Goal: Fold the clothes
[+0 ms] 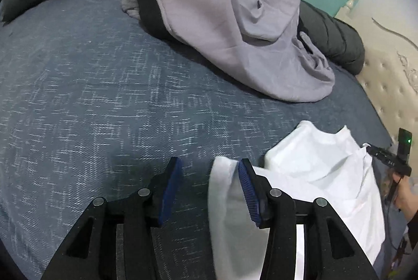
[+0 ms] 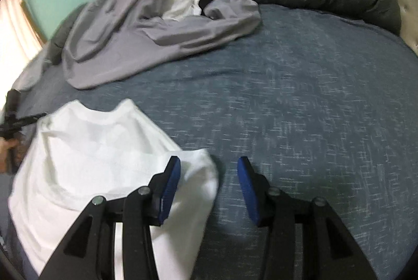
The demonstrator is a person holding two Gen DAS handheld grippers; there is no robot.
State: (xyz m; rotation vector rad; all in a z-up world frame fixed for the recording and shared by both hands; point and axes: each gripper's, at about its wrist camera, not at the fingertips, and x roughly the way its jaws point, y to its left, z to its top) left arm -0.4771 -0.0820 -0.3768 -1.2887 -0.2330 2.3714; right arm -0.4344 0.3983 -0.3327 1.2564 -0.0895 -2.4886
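Looking along the left gripper (image 1: 210,191), a white T-shirt (image 1: 313,175) fills the lower right of the frame, spread on the blue bedspread (image 1: 104,97). One sleeve runs down the bottom centre, between the two blue pads, which stand wide apart and hold nothing; the right-hand pad rests against or just over the sleeve's edge. The shirt looks light, thin and limp, so it should drape and crease wherever it is lifted and may slide over the woven cover. I judge a hem, sleeve end or shoulder seam the best place to pinch, since the flat middle offers no edge. A heap of grey and black clothes (image 1: 222,13) sits in the upper centre, against a dark rolled duvet (image 1: 337,42). At the right edge a hand (image 1: 402,191) holds the other tool.

Seen from the right gripper (image 2: 209,191), the same shirt lies in the lower left of the frame, collar toward the upper left, sleeve reaching to the bottom centre. The pads here are also spread apart and empty; the left pad sits over the sleeve, the right over bare bedspread. The grey heap lies in the upper left of this view, well apart from the shirt. Whether the shirt is laid out for folding or part-folded, the pictures do not settle.
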